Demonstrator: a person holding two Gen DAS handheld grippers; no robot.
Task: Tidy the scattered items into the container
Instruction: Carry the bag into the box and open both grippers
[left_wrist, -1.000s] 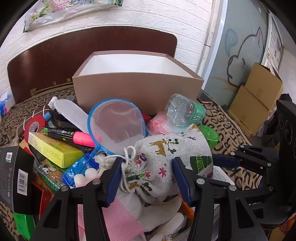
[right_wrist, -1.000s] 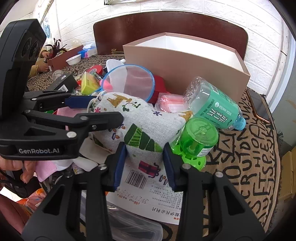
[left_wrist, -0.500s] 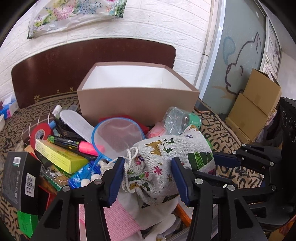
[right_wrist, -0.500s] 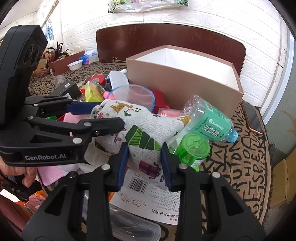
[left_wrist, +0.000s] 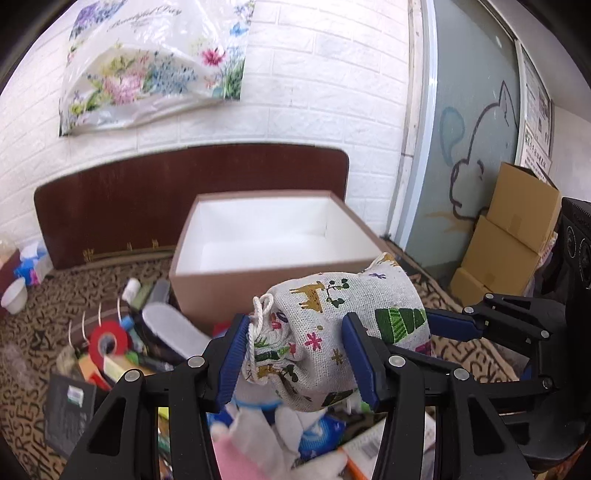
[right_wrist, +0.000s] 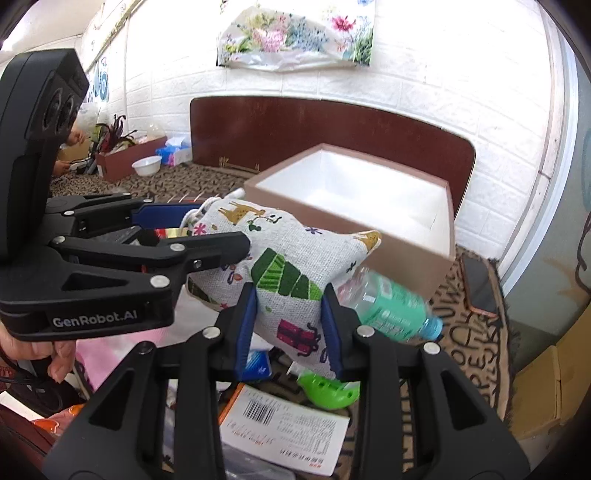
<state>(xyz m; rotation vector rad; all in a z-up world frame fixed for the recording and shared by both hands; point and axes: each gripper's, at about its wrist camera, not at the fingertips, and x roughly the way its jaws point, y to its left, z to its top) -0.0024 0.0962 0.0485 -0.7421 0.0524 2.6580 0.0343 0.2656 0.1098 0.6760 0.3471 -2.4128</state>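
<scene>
Both claws, left claw (left_wrist: 293, 354) and right claw (right_wrist: 290, 328), grip one printed cloth pouch (left_wrist: 343, 325) held above the cluttered, letter-patterned tabletop (left_wrist: 44, 314), with the open brown box (left_wrist: 258, 236) at twelve o'clock before a white brick wall (left_wrist: 314, 92).

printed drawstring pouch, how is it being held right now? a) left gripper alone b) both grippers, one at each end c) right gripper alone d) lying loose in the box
b: the left gripper clamps the printed drawstring pouch near its tied neck, and the right gripper clamps its other end, short of the box.
</scene>
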